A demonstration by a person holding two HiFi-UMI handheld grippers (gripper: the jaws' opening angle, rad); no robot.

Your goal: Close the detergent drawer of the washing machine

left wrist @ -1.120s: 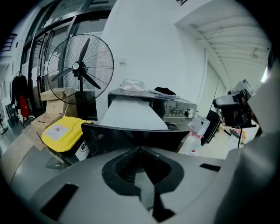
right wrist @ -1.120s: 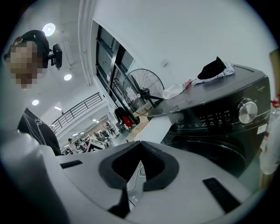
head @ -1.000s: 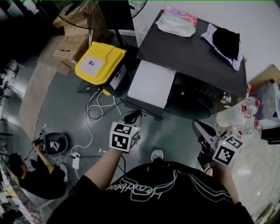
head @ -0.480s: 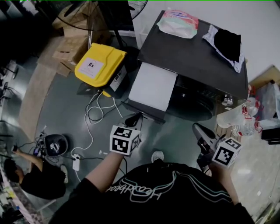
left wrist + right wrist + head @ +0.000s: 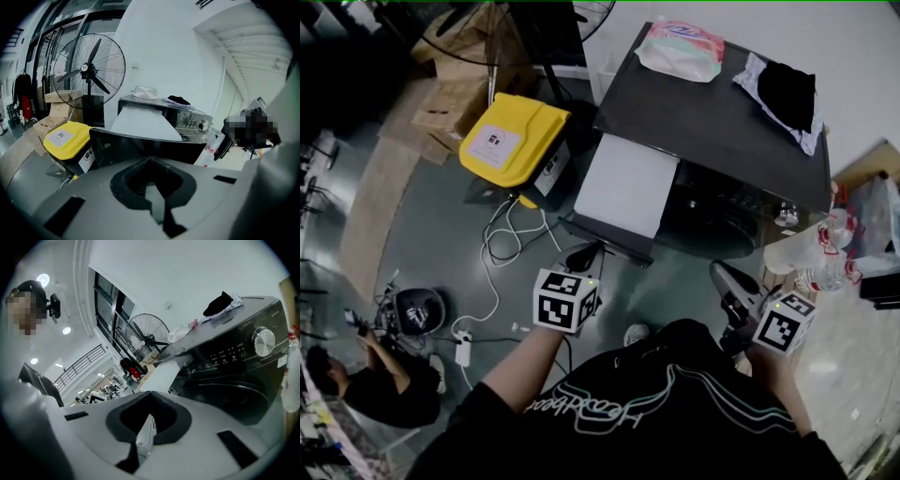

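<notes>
Left gripper point(image 5: 582, 256): jaws together, empty, near the detergent drawer point(image 5: 626, 184). Drawer stands pulled far out, pale flat top, at the left of the washing machine point(image 5: 712, 117) front. Right gripper point(image 5: 731, 281): jaws together, empty.

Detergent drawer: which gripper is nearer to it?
Left. The left gripper is just in front of the pulled-out detergent drawer; the right gripper is farther off, to its right.
</notes>
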